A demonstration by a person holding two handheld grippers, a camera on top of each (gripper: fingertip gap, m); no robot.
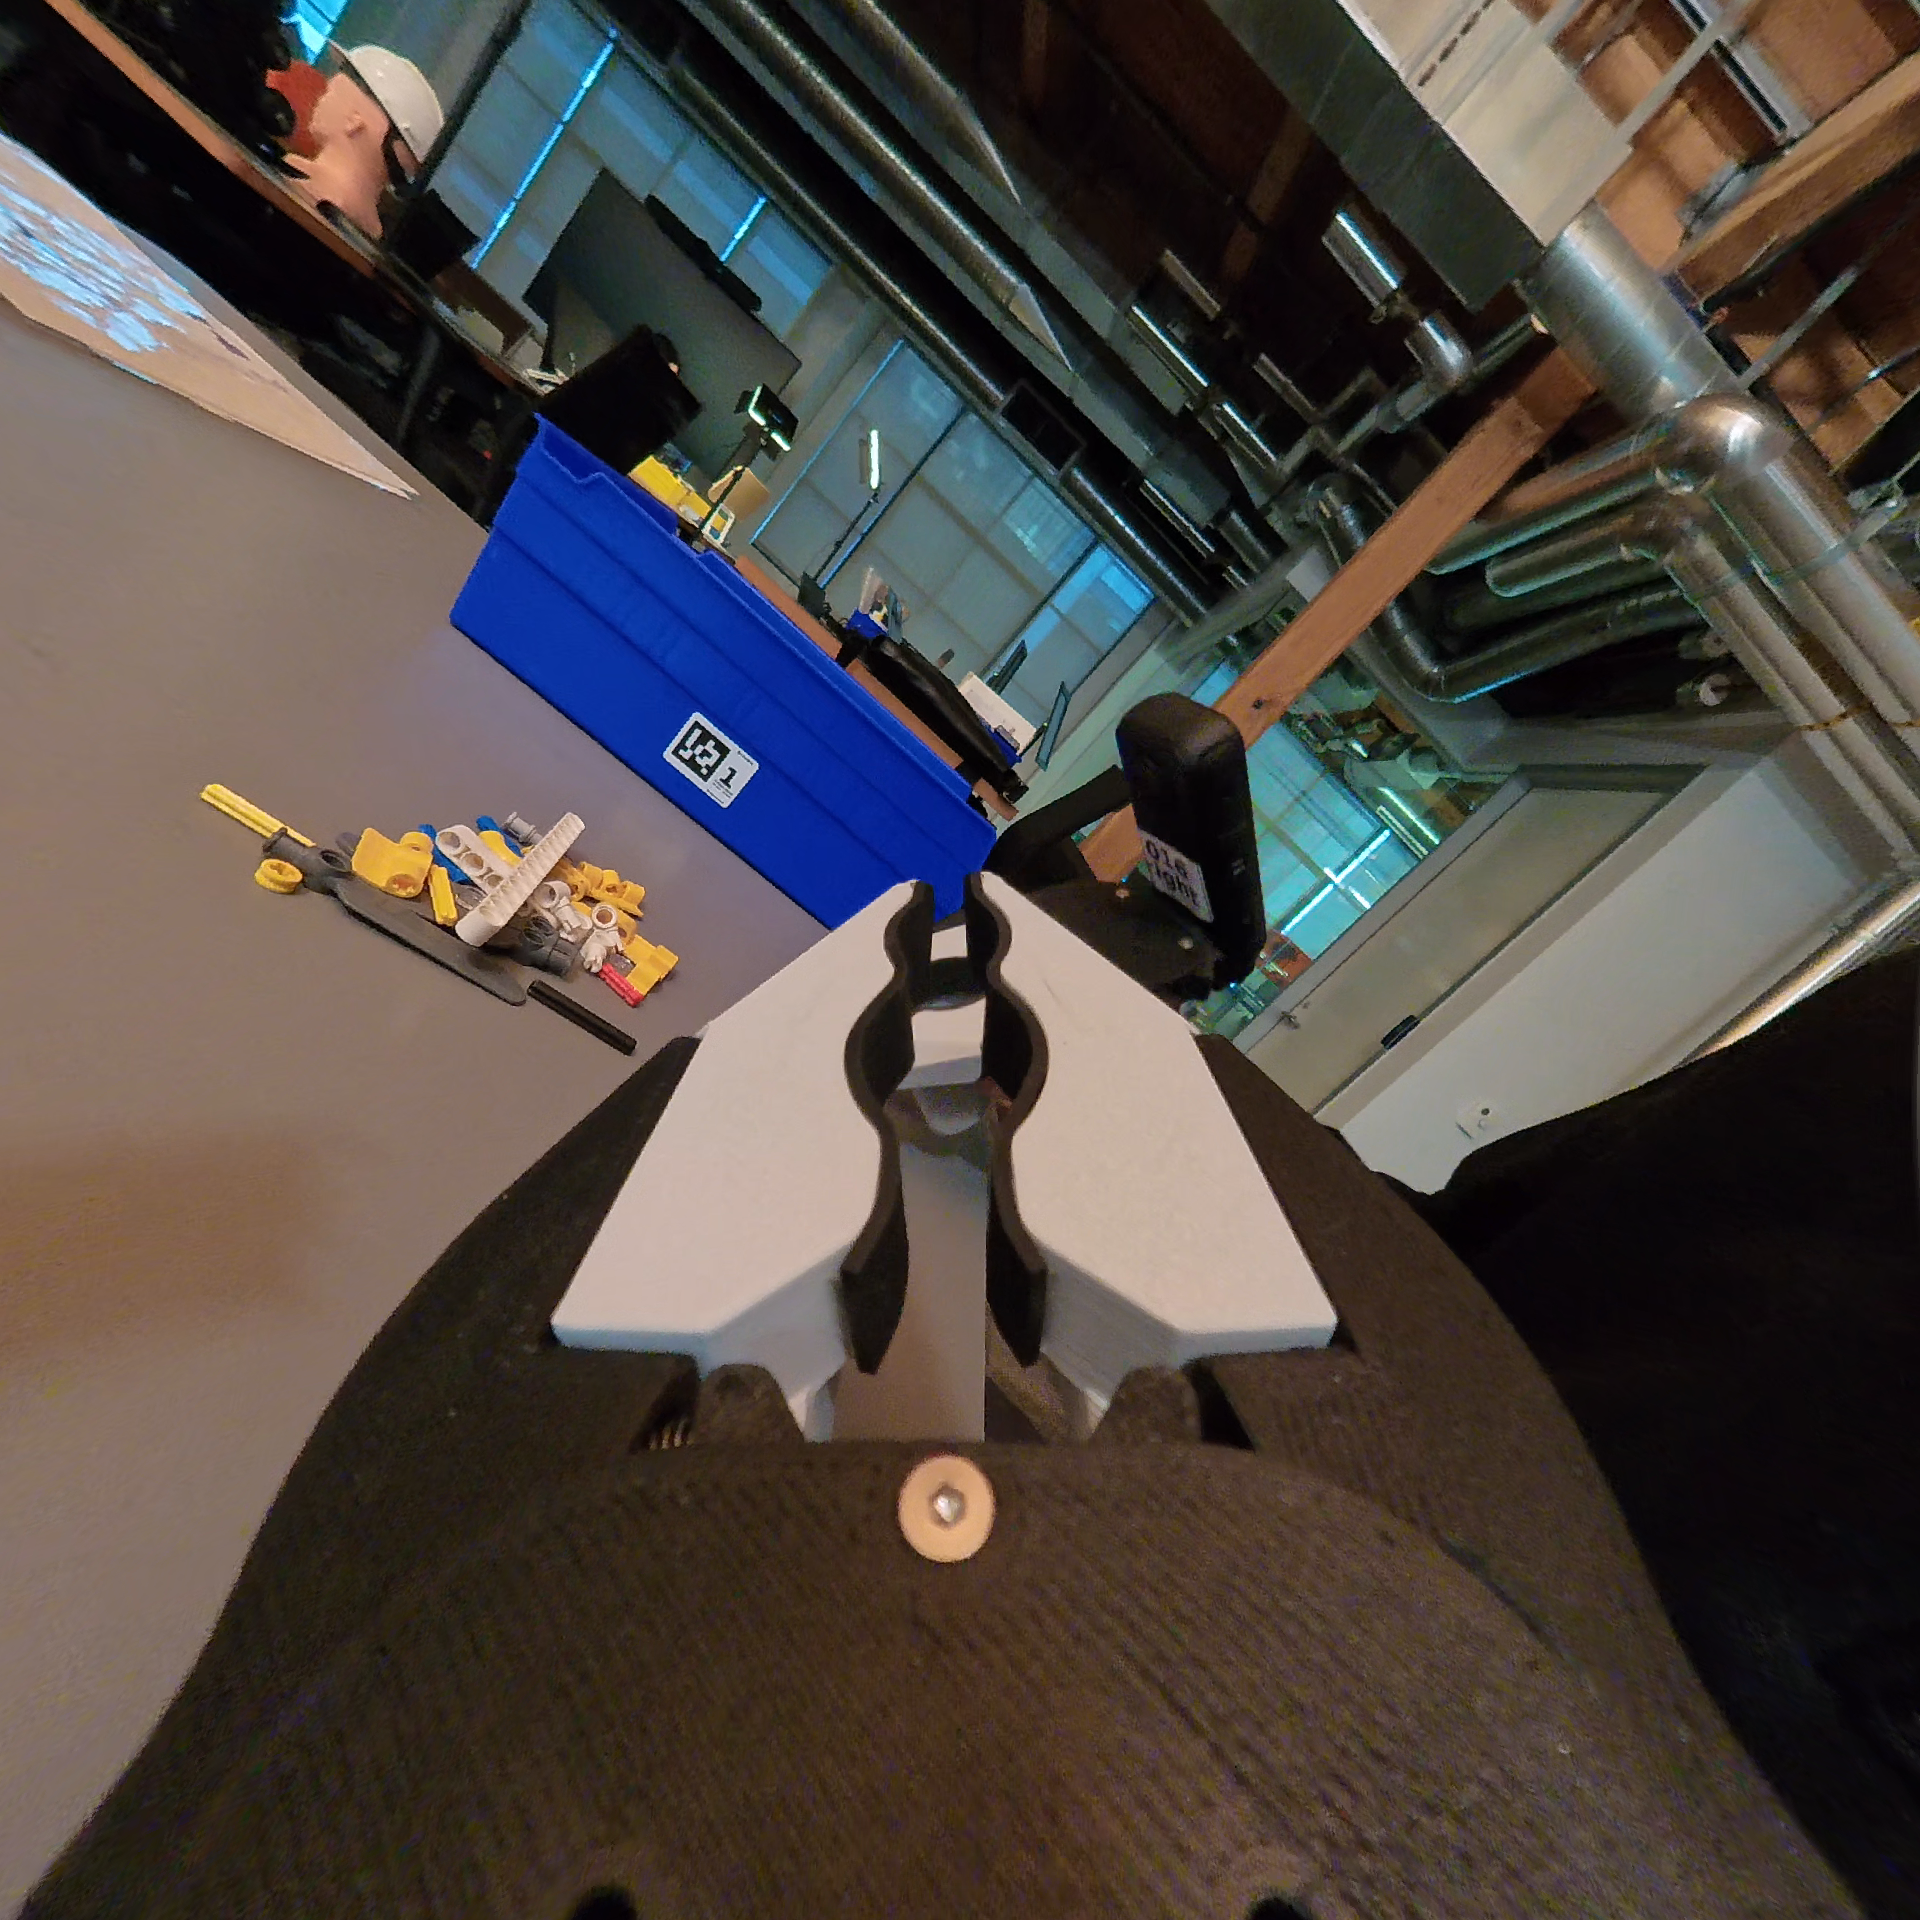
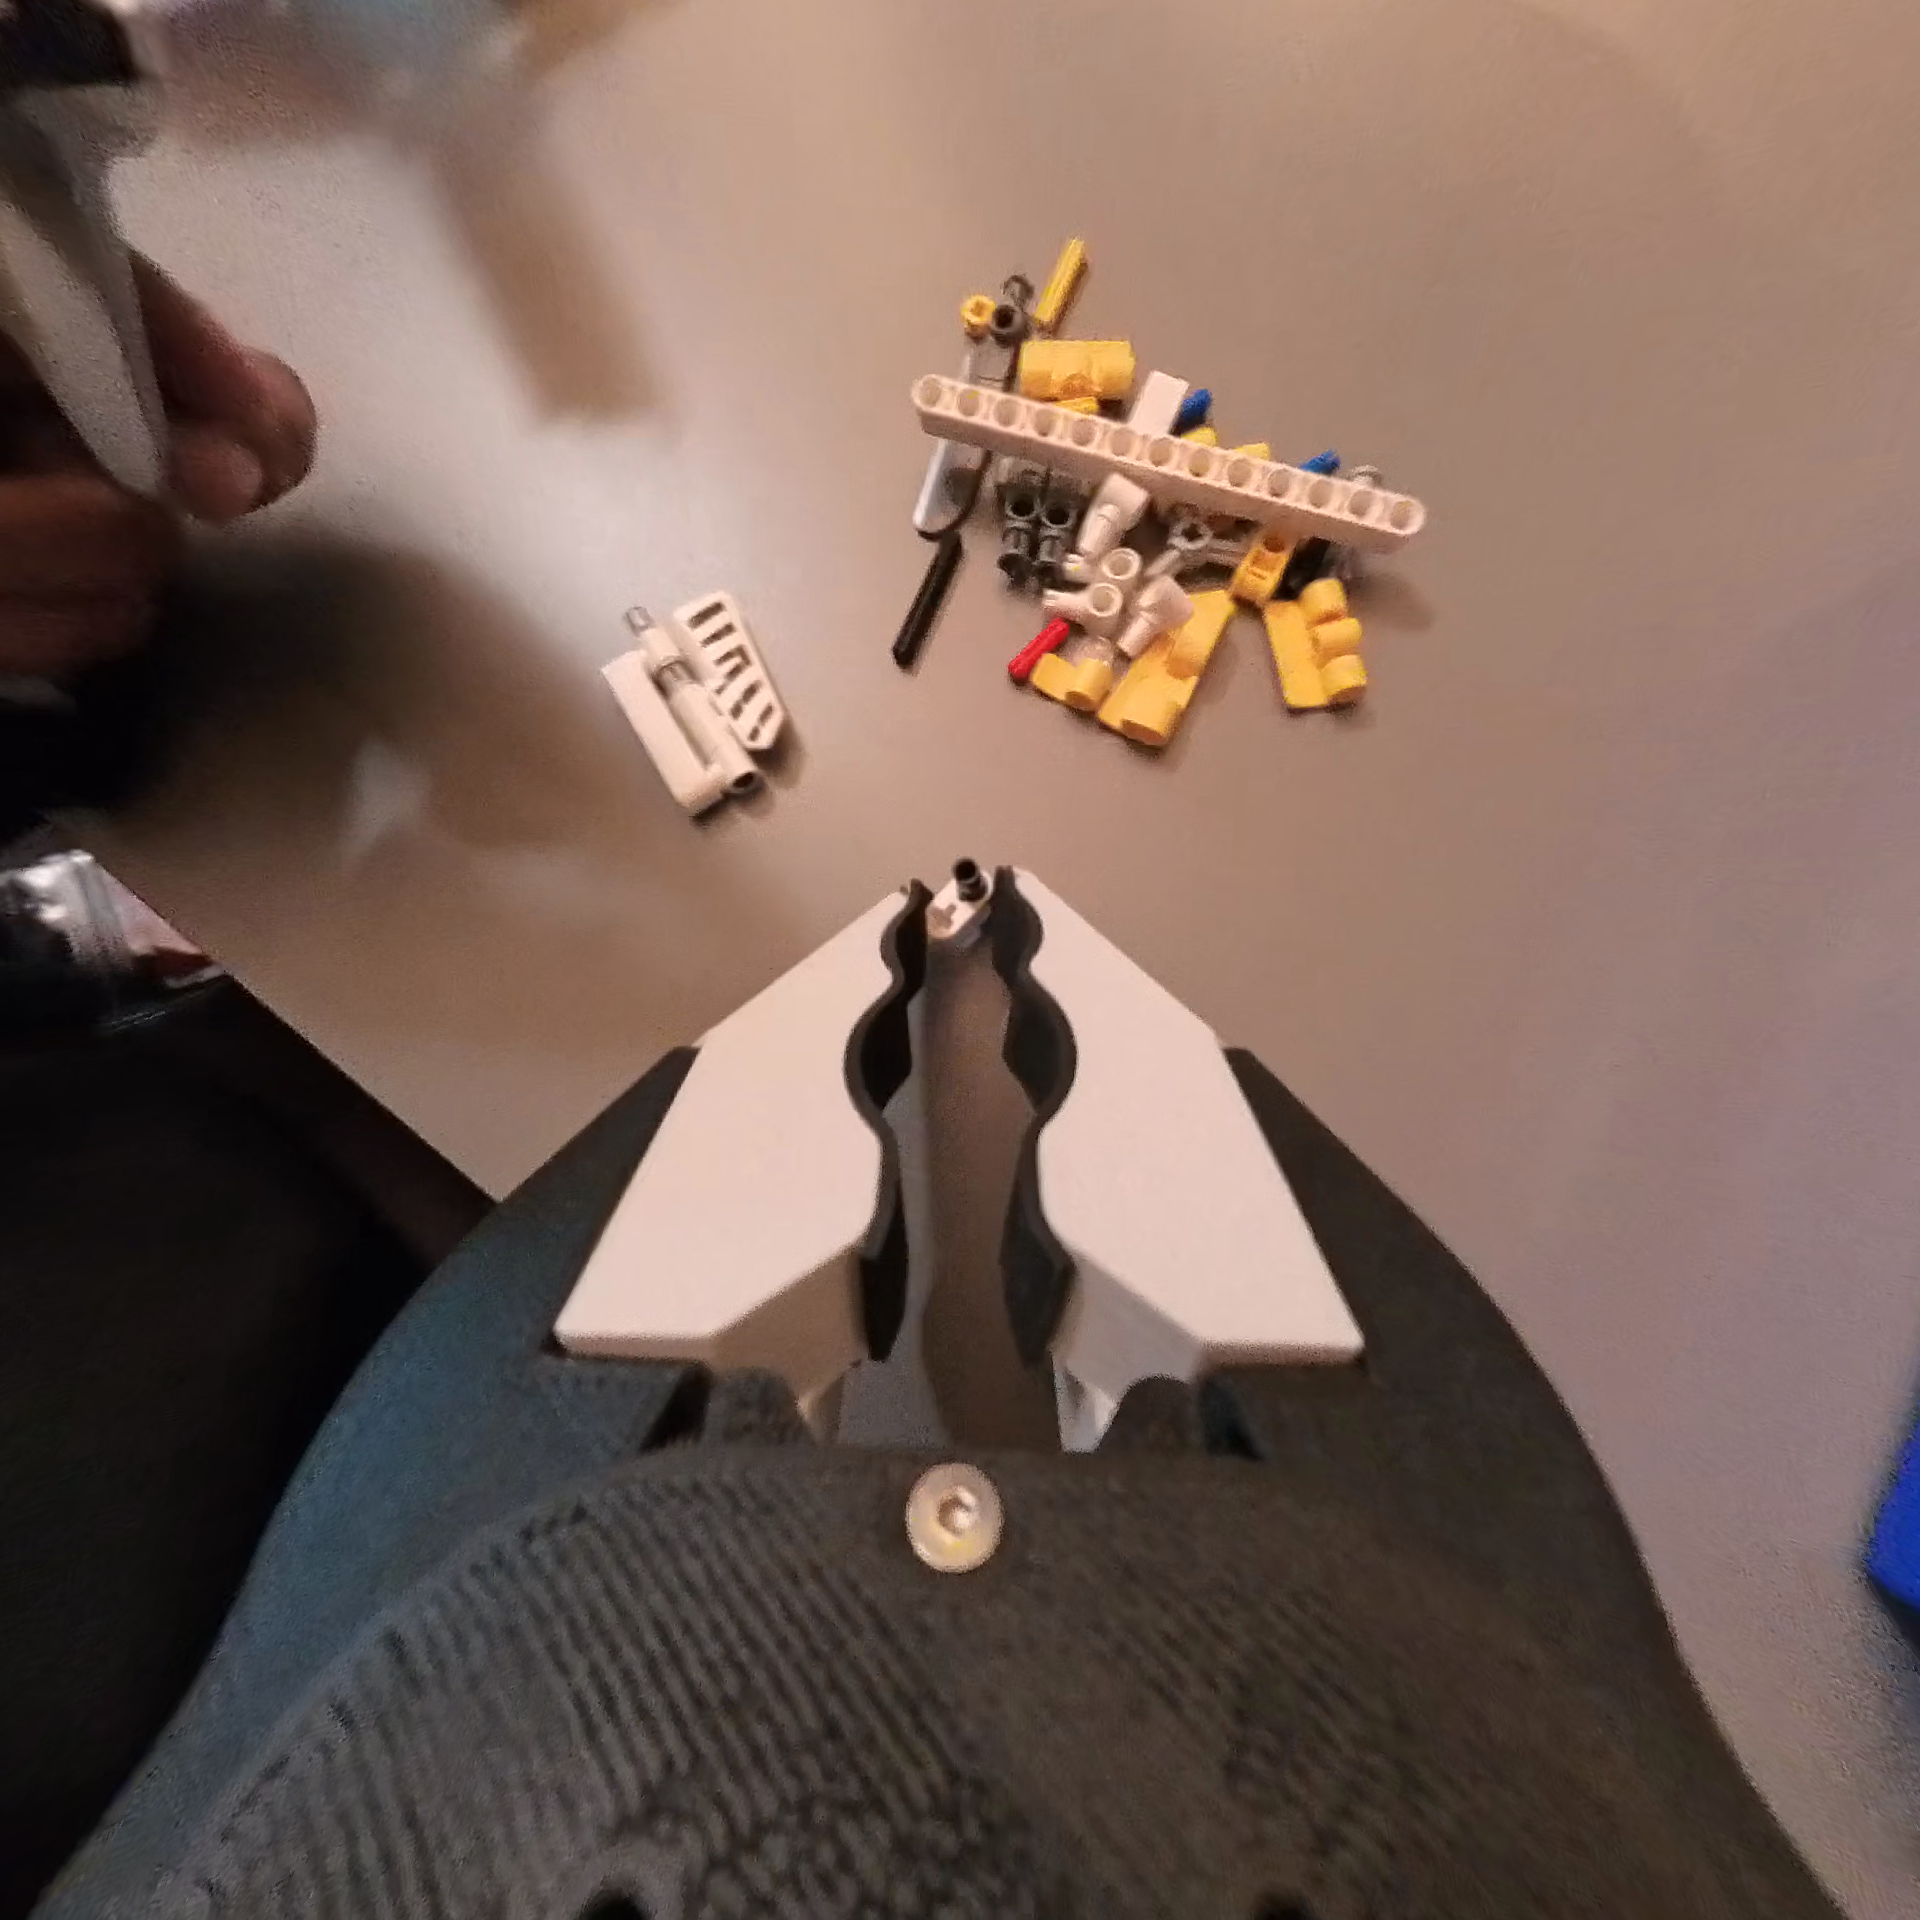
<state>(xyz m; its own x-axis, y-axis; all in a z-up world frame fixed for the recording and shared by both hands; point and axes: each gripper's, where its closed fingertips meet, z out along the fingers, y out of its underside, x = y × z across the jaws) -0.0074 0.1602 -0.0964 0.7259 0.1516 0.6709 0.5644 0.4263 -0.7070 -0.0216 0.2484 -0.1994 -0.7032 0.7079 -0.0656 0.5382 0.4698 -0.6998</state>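
The right gripper (image 2: 958,894) sits nearest its camera, fingers (image 2: 1013,914) pinching a small white connector piece (image 2: 956,920) with a black pin (image 2: 969,871) poking from its far end; the piece is tiny and soft with blur, so its exact shape is hard to make out. Beyond it on the grey-brown surface (image 2: 1558,935) lies a pile of building pieces (image 2: 1164,520), yellow, white, grey and black, topped by a long white holed beam (image 2: 1164,457). Left of the pile, apart from it, lies a white ribbed assembly (image 2: 701,696). A blurred hand (image 2: 156,436) is cut off at the far-left edge.

The left gripper (image 1: 943,894) tilts up from the surface, its fingers (image 1: 902,925) drawn close with only a sliver between the tips and nothing caught there. The same pile (image 1: 468,894) lies to its left, a blue bin (image 1: 727,665) behind the pile. The other gripper's black body (image 1: 1195,831) rises just past the fingertips, partly hidden by them.
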